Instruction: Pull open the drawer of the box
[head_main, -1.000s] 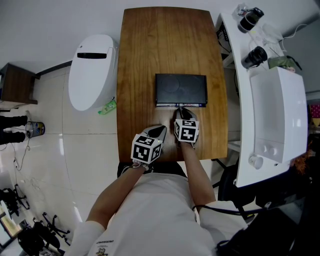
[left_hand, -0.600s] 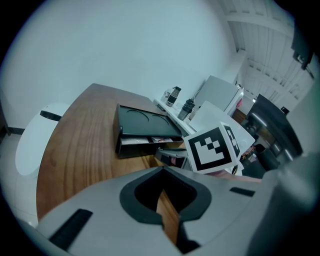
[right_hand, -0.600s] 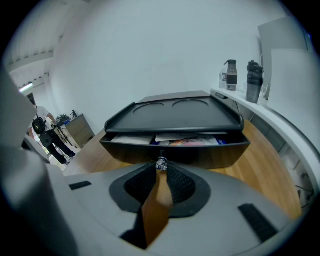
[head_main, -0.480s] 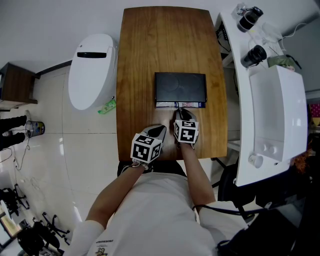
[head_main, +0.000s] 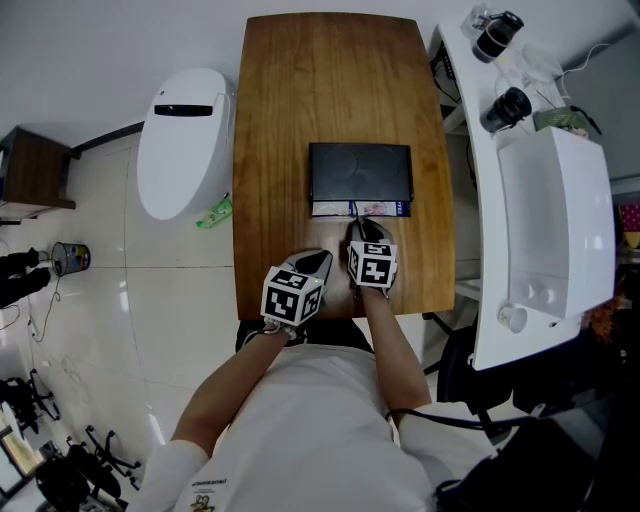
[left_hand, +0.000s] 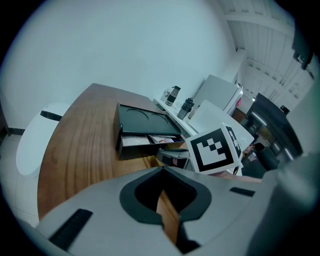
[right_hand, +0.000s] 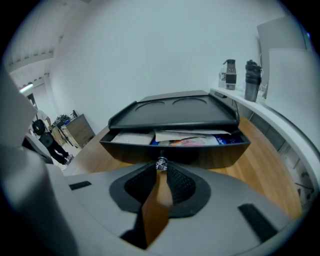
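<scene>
Two grippers are in our hands, both on the near side of the flat black box with a tray-like top (head_main: 360, 172), which lies at the middle of the brown wooden table (head_main: 290, 100). Our right gripper (right_hand: 160, 172) sits straight in front of the box, its jaws pressed together on the small shiny knob (right_hand: 161, 164) at the middle of the black drawer (right_hand: 210, 152). That drawer stands partly out of the box's near face. In the gap under the box's top we see white sheets and coloured printed papers (right_hand: 187, 139) lying flat. Our left gripper (left_hand: 162, 174) hangs nearer to us than the box, off its left front corner and apart from it. Its jaws are closed against each other with nothing between them. Left of the box, beyond the table edge, stands a white rounded container with a dark slot (head_main: 183, 140).
</scene>
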